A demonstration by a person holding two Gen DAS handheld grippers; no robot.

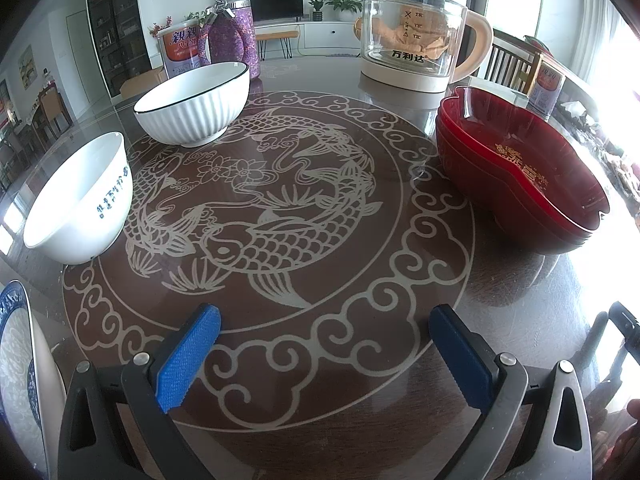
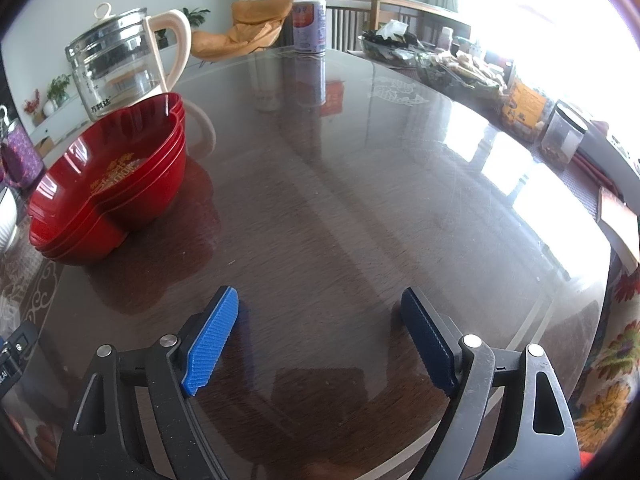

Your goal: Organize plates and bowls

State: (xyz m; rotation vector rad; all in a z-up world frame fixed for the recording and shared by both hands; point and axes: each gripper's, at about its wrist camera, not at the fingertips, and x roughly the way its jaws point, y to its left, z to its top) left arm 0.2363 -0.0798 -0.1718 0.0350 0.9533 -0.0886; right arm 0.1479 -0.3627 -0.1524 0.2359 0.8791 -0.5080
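Note:
A stack of red heart-shaped bowls (image 1: pixel 520 172) stands at the right of the glass-topped round table (image 1: pixel 304 208); the right wrist view shows the stack (image 2: pixel 112 184) at its left. A ribbed white bowl with a dark rim (image 1: pixel 194 104) sits at the back left. A plain white bowl with blue marks (image 1: pixel 80 200) is nearer, on the left. A blue-and-white plate (image 1: pixel 20 360) shows at the lower left edge. My left gripper (image 1: pixel 324 316) hangs open over the fish pattern, holding nothing. My right gripper (image 2: pixel 320 300) is open above bare table, right of the red stack.
A glass kettle with a cream handle (image 1: pixel 416 28) stands at the back, and a purple jar (image 1: pixel 232 36) and a tin can (image 1: pixel 182 52) stand behind the ribbed bowl. Another can (image 2: pixel 310 26), snack trays (image 2: pixel 440 64) and jars (image 2: pixel 560 136) line the far right rim.

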